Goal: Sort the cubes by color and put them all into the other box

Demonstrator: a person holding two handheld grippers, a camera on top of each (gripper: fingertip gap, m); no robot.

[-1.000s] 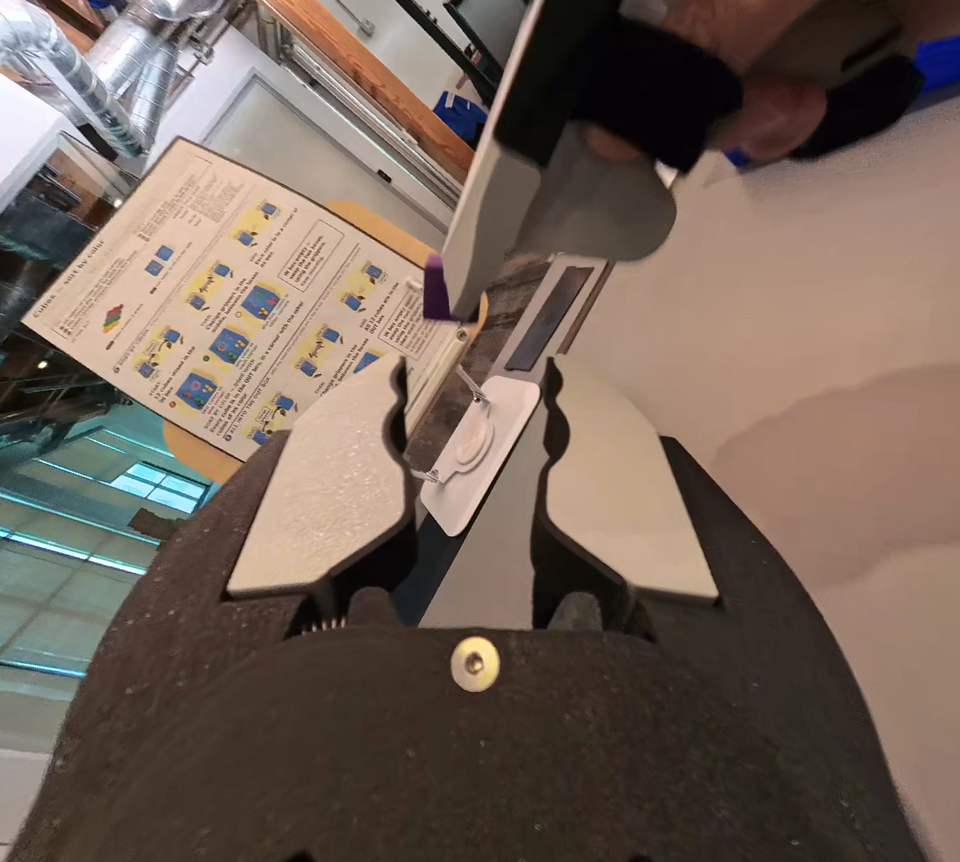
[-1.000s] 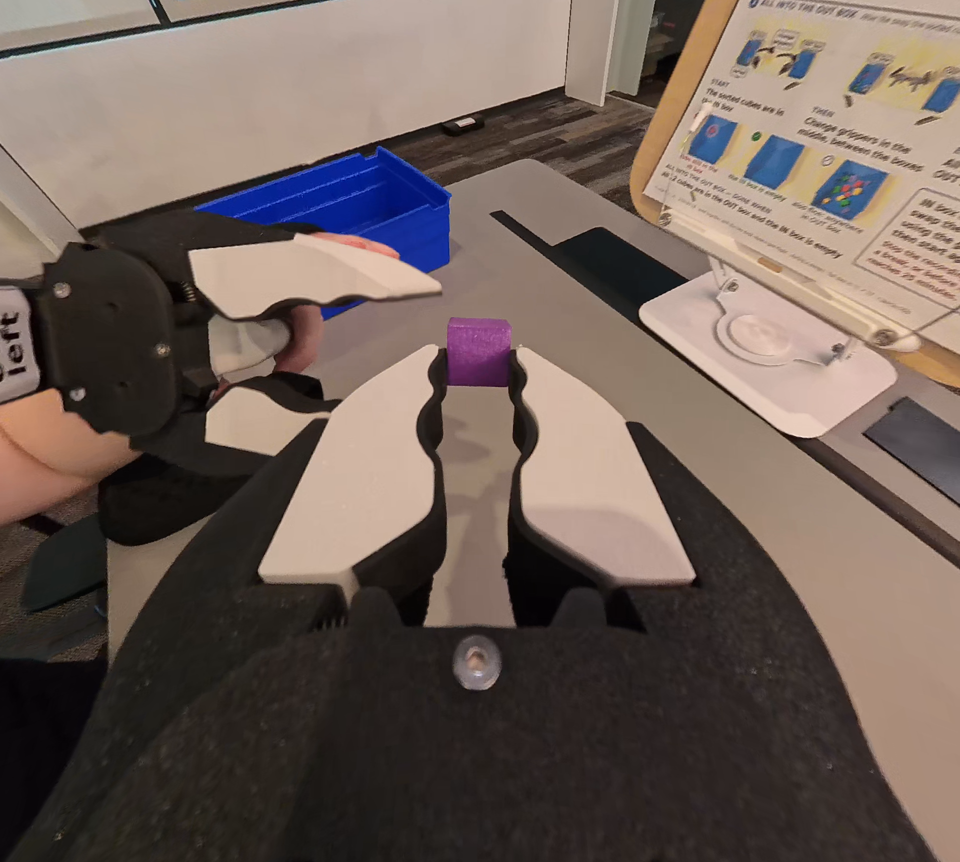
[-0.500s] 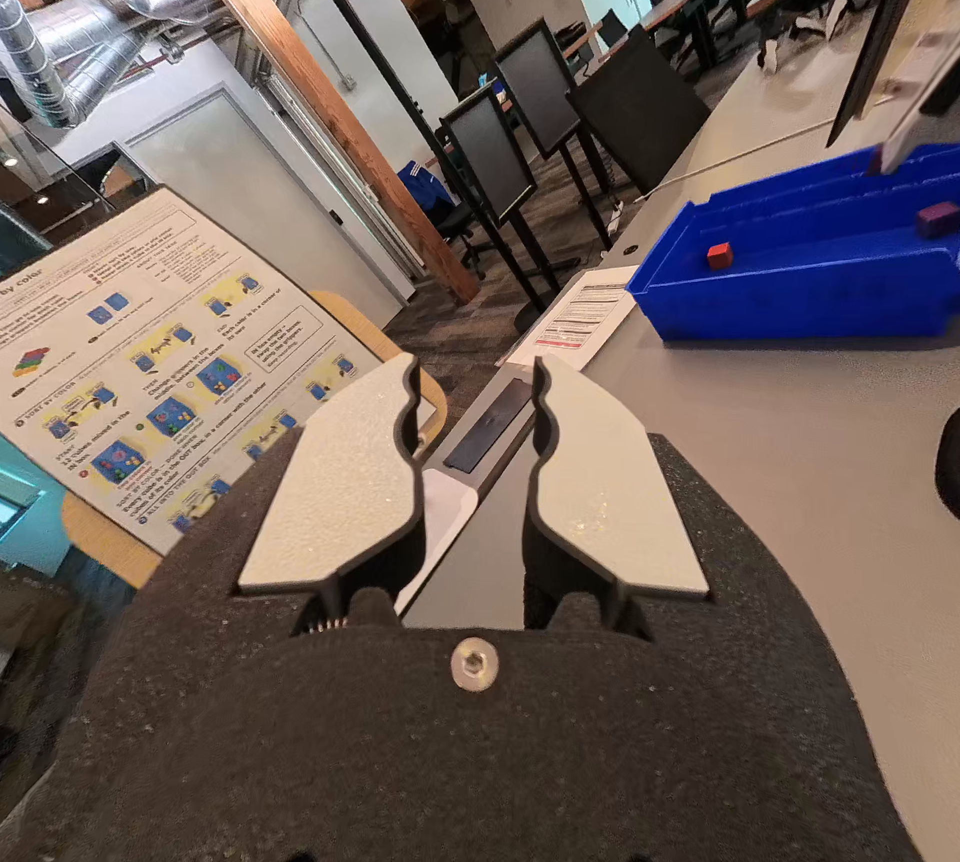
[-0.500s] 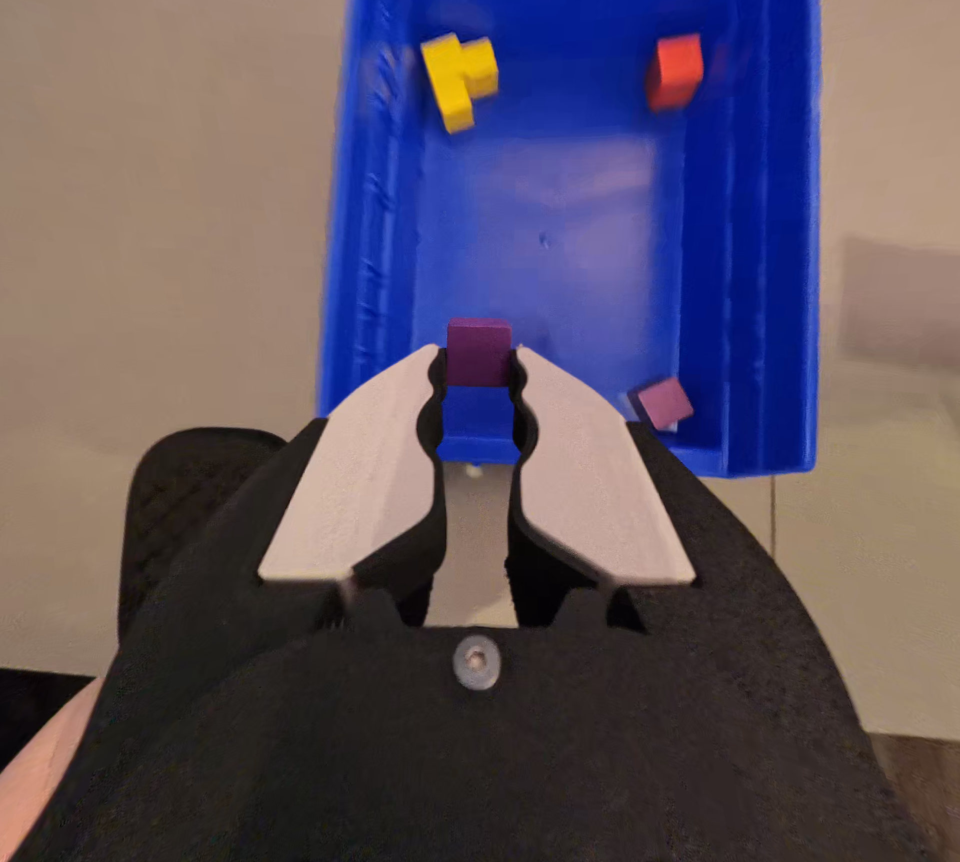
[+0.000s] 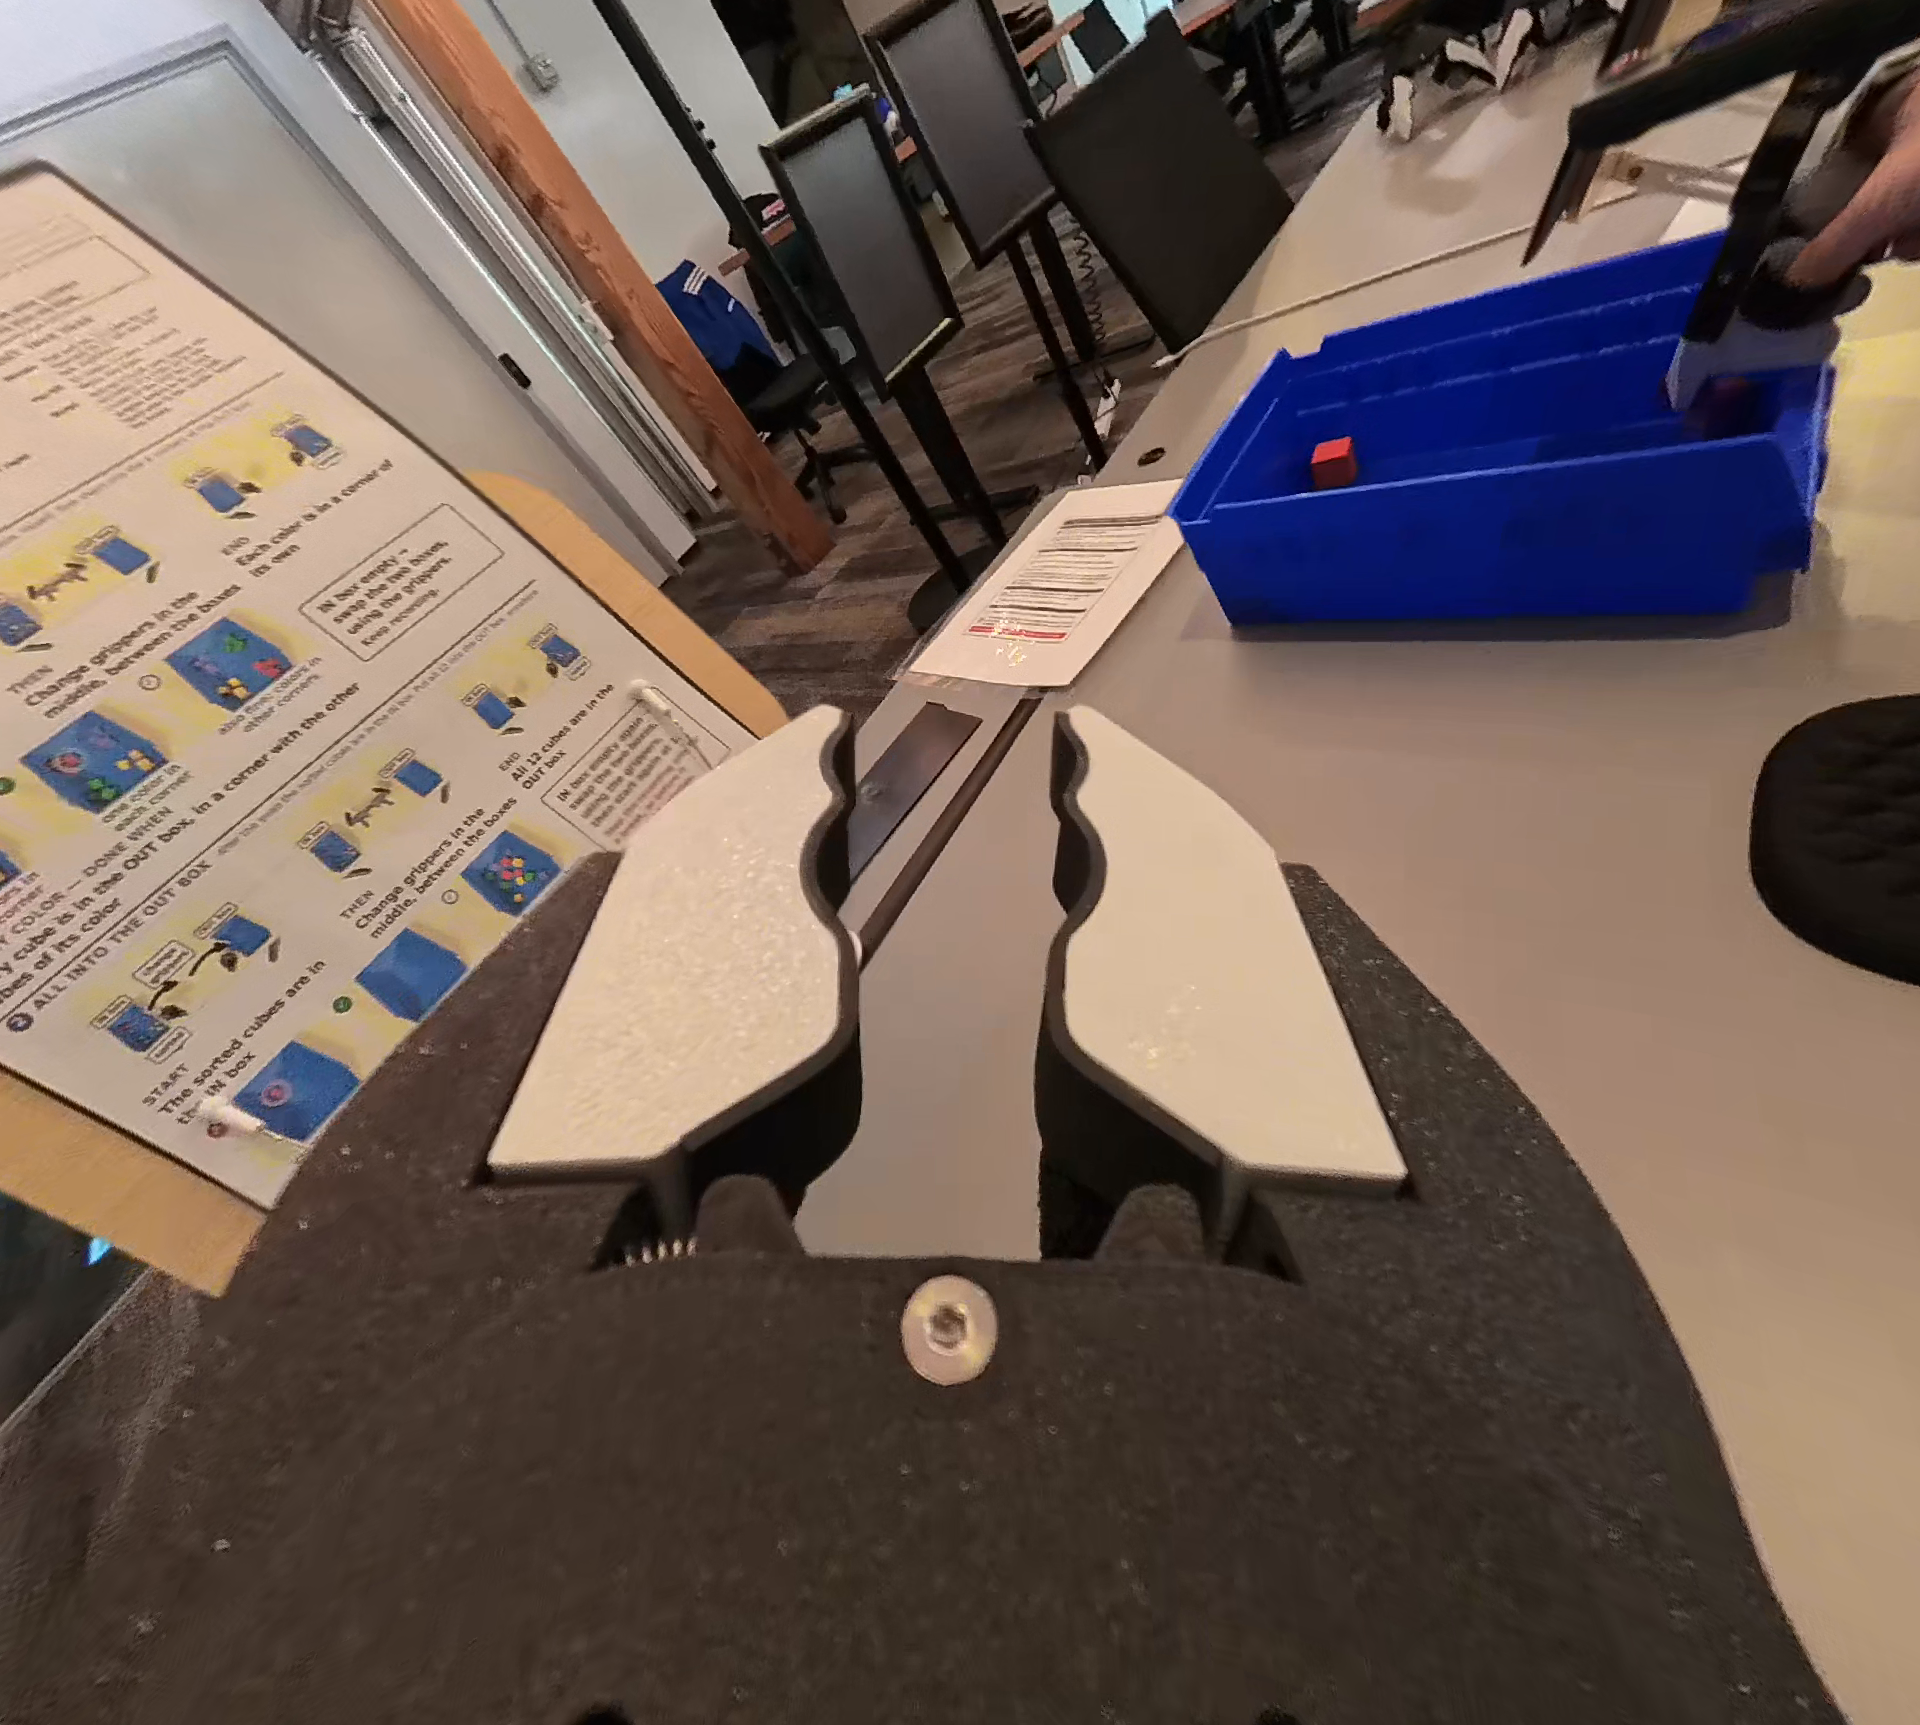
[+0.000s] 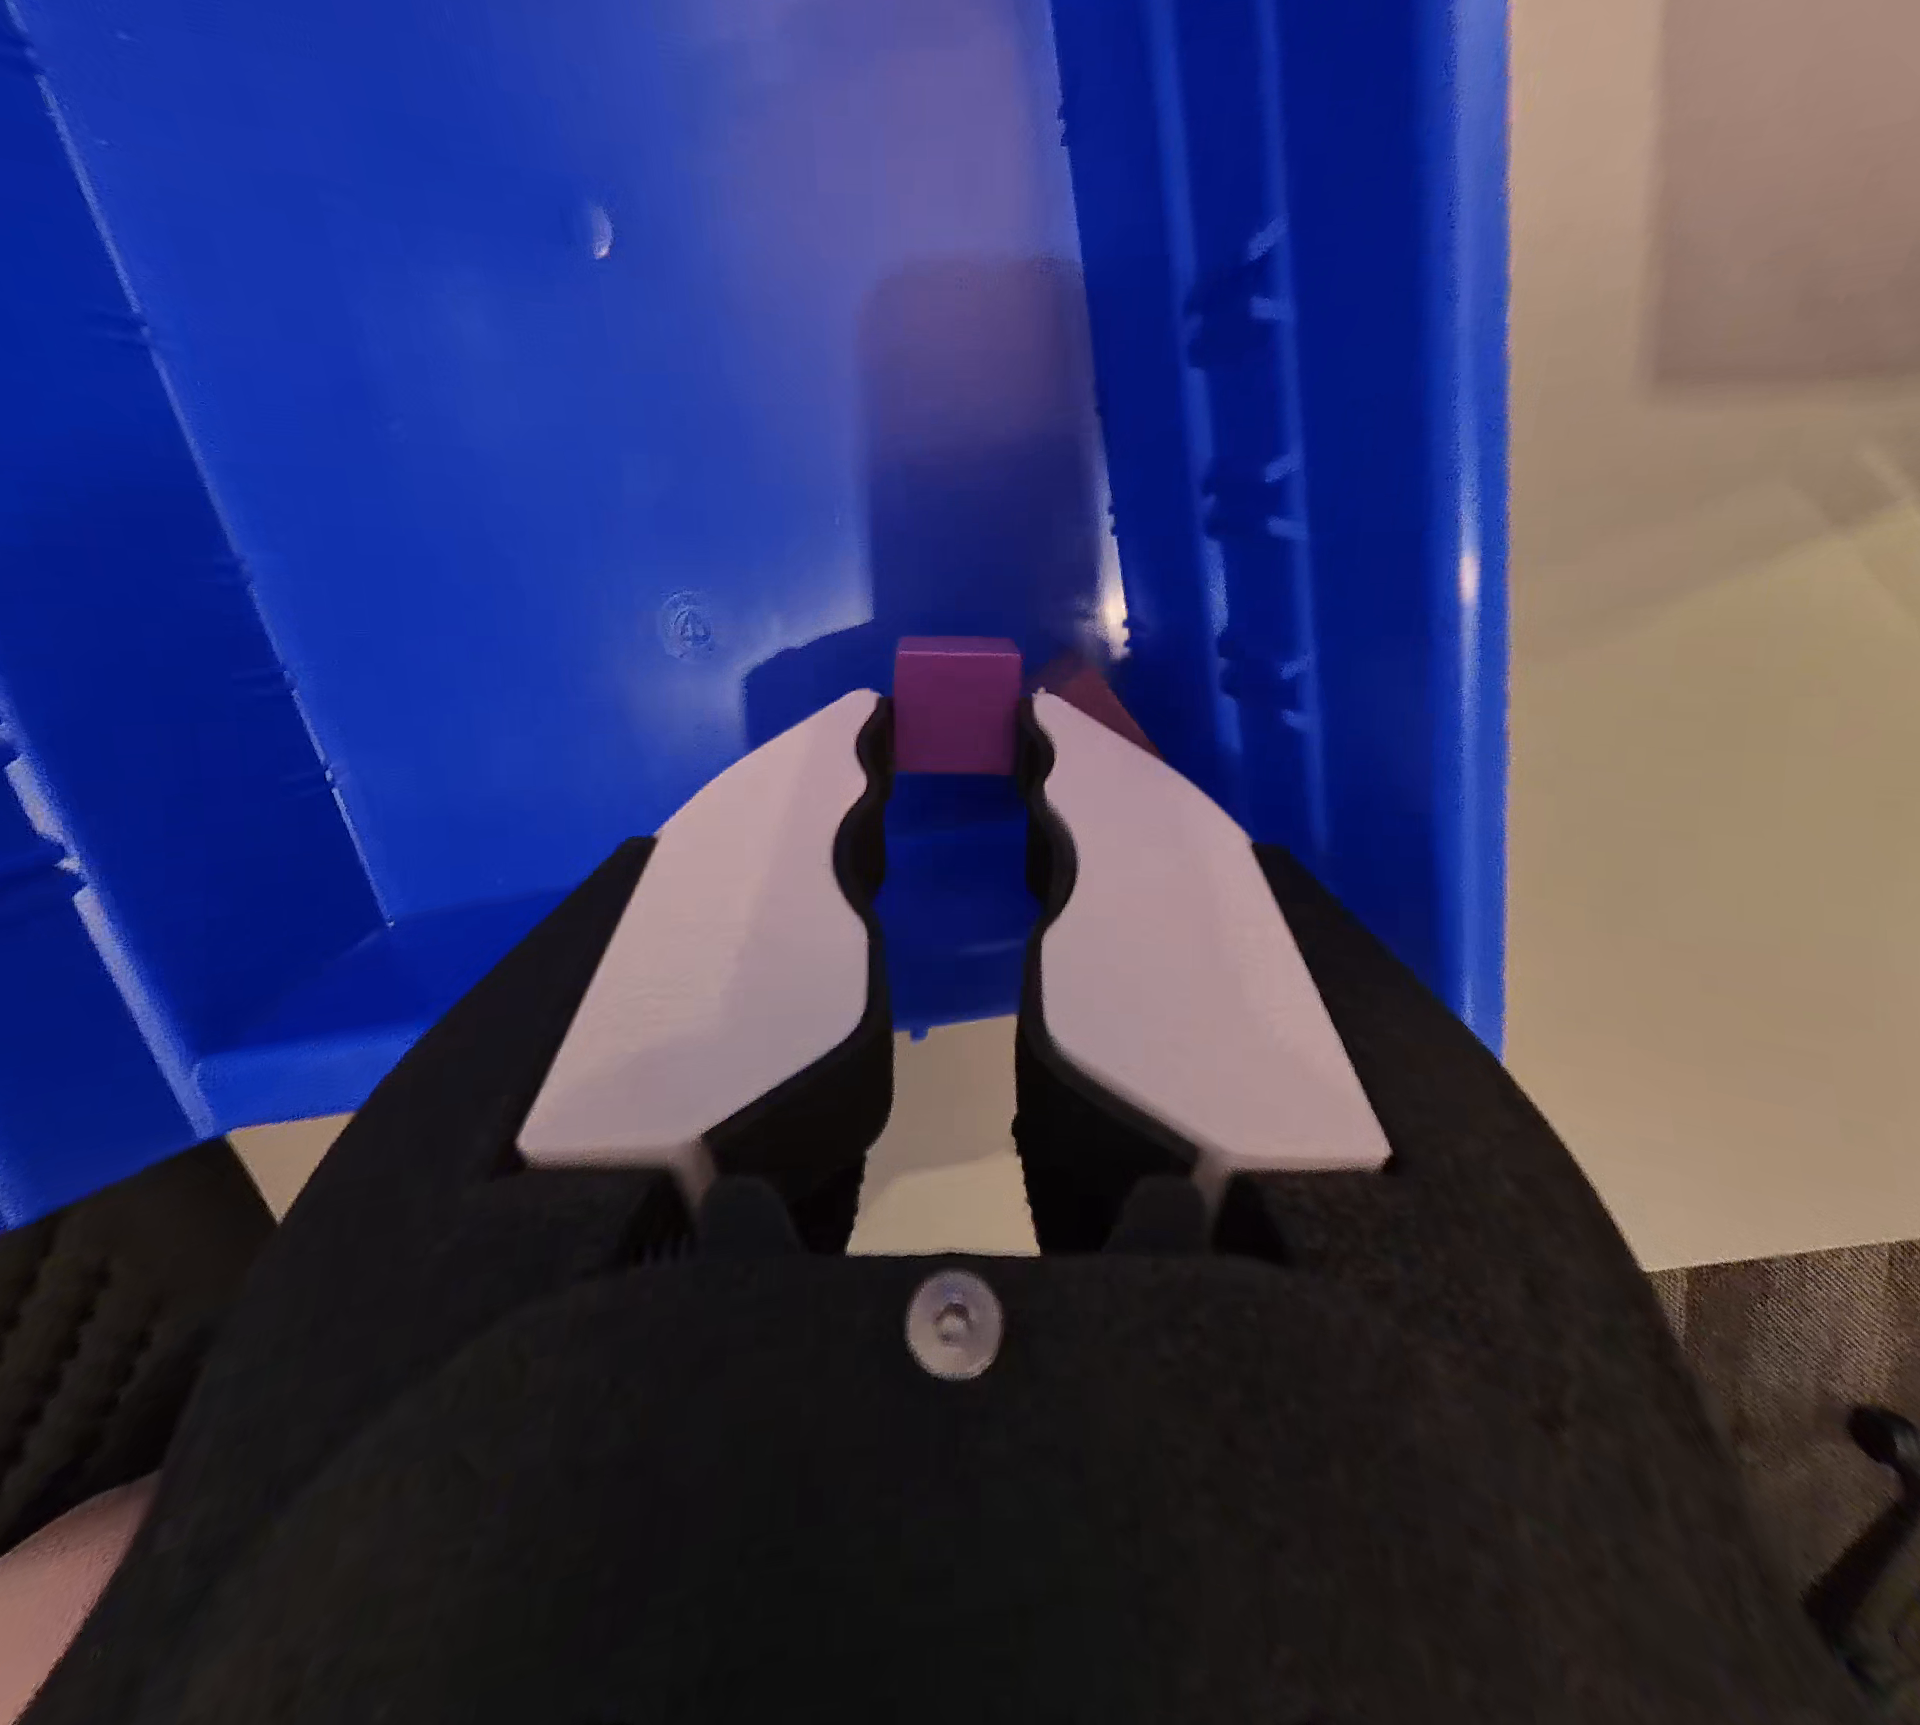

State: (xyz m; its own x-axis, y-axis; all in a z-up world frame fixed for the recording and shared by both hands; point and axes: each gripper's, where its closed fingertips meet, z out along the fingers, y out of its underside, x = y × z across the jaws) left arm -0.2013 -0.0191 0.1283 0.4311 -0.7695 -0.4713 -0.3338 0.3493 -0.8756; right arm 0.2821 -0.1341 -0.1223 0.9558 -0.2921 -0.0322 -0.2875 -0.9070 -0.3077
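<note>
Two grippers are being shown, each by its own wrist camera. The right gripper is being held down inside the blue box, close to its near right corner, and a purple cube is being pinched between its fingertips, the jaws narrowed to the cube's width. A second purple cube is being partly hidden behind the right finger, just beside the held one and against the box's ribbed right wall. Whether the held cube is touching the box floor cannot be told.

From the left wrist view, the left gripper is being kept above the grey table, well apart from the blue box, with its jaws parted and nothing between them. The right gripper is being seen far off in that view, dipped into the box's right end, with a person's hand around its handle. A red cube is being shown alone at the box's left end. An instruction board is being propped at the left, a printed sheet is lying flat near the box, and a black pad is being cut off at the right edge.
</note>
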